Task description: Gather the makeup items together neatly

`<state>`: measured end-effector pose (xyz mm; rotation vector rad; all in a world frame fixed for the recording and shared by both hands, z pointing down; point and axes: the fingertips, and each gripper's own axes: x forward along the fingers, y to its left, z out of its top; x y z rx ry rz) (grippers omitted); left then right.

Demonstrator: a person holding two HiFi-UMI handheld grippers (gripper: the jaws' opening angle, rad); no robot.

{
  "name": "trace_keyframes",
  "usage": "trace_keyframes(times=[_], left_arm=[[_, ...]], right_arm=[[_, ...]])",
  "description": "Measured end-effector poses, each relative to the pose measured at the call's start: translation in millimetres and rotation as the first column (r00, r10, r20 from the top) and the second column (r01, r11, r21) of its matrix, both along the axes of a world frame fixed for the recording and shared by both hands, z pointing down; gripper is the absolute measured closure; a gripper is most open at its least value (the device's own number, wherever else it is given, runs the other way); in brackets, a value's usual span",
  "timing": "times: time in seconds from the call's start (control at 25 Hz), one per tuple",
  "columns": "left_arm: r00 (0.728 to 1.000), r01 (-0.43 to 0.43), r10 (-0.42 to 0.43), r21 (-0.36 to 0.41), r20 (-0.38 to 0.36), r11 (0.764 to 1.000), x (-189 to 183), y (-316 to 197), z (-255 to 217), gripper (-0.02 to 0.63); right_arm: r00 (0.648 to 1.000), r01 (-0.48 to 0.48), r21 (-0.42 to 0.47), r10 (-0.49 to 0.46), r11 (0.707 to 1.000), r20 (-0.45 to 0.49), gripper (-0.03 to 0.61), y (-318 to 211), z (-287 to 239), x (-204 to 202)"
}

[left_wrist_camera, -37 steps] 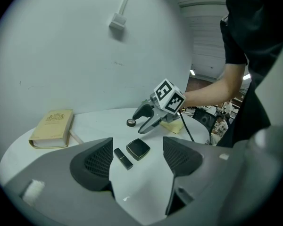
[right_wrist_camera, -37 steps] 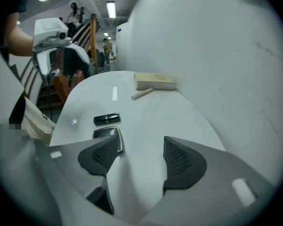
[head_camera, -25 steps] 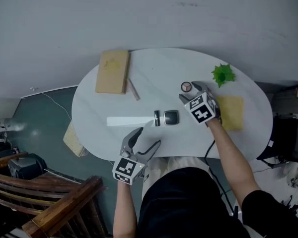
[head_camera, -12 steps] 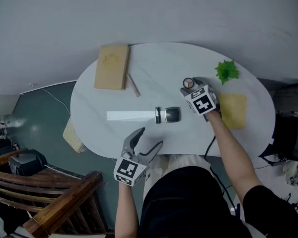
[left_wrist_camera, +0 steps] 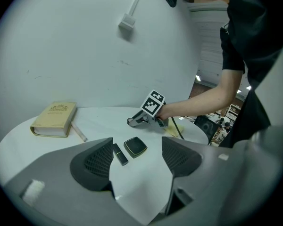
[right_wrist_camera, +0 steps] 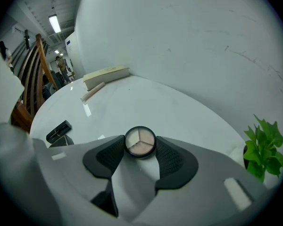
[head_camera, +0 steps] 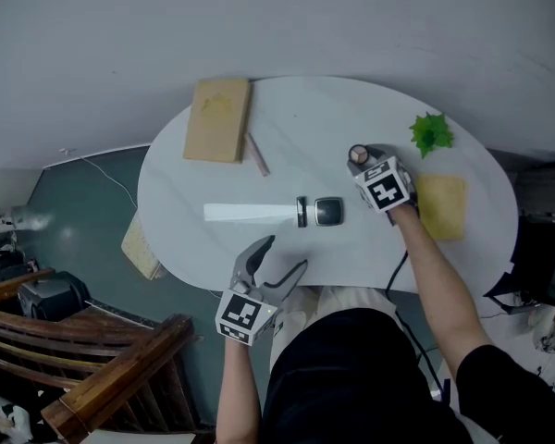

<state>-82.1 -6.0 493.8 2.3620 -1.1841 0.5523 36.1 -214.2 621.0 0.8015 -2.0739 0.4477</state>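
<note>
At two o'clock on the table (head_camera: 287, 128), the right gripper (right_wrist_camera: 140, 147) has just been closing onto the round compact (head_camera: 358, 154), pinching it only at its pad tips, so it could squirt free when lifted toward the square compact (head_camera: 328, 212); the left gripper (head_camera: 284, 253) hangs open, empty.

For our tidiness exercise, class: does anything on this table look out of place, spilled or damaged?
Nothing is spilled or damaged. The round palette sits apart from the lipstick and compact, though the right gripper has just been closing on it. A thin stick lies stray beside the book.
</note>
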Motion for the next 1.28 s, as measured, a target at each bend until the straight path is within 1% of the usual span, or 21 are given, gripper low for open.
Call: trace_keyframes(times=[0.32, 0.52, 0.76, 0.96, 1.28], left_arm=[[1.000, 0.004, -0.004, 0.023, -0.002, 1.000, -3, -1, -5, 0.305], [1.000, 0.004, -0.004, 0.045, -0.016, 0.999, 1, -3, -10, 0.304], [1.000, -0.008, 0.009, 0.069, -0.016, 0.998, 7, -4, -14, 0.304], [1.000, -0.017, 0.019, 0.082, -0.020, 0.997, 9, -3, -15, 0.304], [1.000, -0.007, 0.010, 0.101, -0.025, 0.995, 8, -1, -20, 0.304]], right_arm=[[1.000, 0.013, 0.010, -0.013, 1.000, 0.010, 0.359, 14, -11, 2], [0.998, 0.063, 0.021, -0.063, 0.998, 0.003, 0.359, 39, -19, 2], [0.995, 0.098, 0.021, -0.098, 0.995, 0.007, 0.359, 70, -22, 2], [0.995, 0.099, 0.016, -0.099, 0.995, 0.009, 0.359, 92, -20, 5], [0.994, 0.111, 0.020, -0.111, 0.994, 0.008, 0.357, 119, -14, 5]])
